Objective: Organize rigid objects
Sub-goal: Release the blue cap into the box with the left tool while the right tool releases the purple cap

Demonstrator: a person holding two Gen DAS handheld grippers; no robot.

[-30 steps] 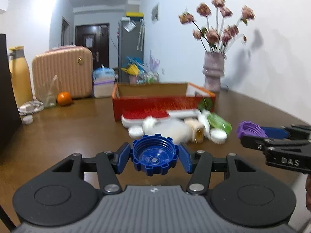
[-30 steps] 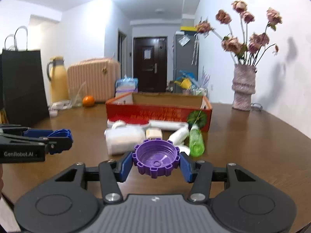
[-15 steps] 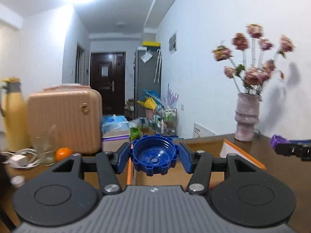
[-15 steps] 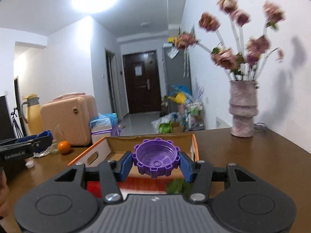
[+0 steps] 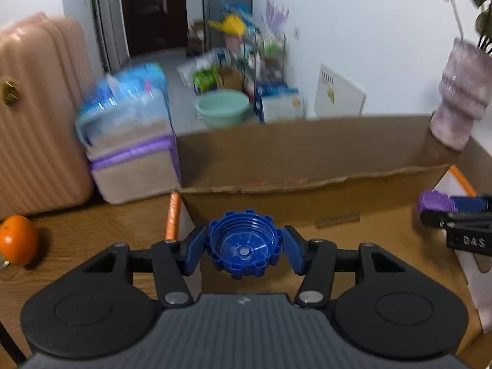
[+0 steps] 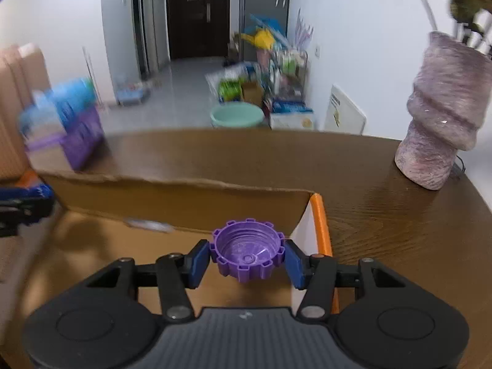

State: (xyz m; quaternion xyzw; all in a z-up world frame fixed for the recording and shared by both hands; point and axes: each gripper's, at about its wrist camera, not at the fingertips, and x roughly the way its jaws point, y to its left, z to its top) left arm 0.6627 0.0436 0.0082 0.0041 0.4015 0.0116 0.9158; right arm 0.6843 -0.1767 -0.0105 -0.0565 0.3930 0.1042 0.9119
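Note:
My left gripper (image 5: pixel 244 250) is shut on a blue ridged bottle cap (image 5: pixel 244 247) and holds it over the left end of an open cardboard box (image 5: pixel 307 166) with orange rims. My right gripper (image 6: pixel 247 259) is shut on a purple ridged bottle cap (image 6: pixel 247 253) and holds it over the right end of the same box (image 6: pixel 184 196). The right gripper with its purple cap shows at the right edge of the left wrist view (image 5: pixel 452 215). The left gripper shows at the left edge of the right wrist view (image 6: pixel 21 206).
A pink suitcase (image 5: pixel 37 117), stacked tissue packs (image 5: pixel 129 141) and an orange (image 5: pixel 17 240) stand left of the box on the brown table (image 6: pixel 399 233). A mauve vase (image 6: pixel 446 117) stands at the right. Floor clutter lies beyond the table.
Both grippers have moved forward and tilted down with their caps, from in front of the box to over its open inside. The loose items in front of the box have dropped out of view.

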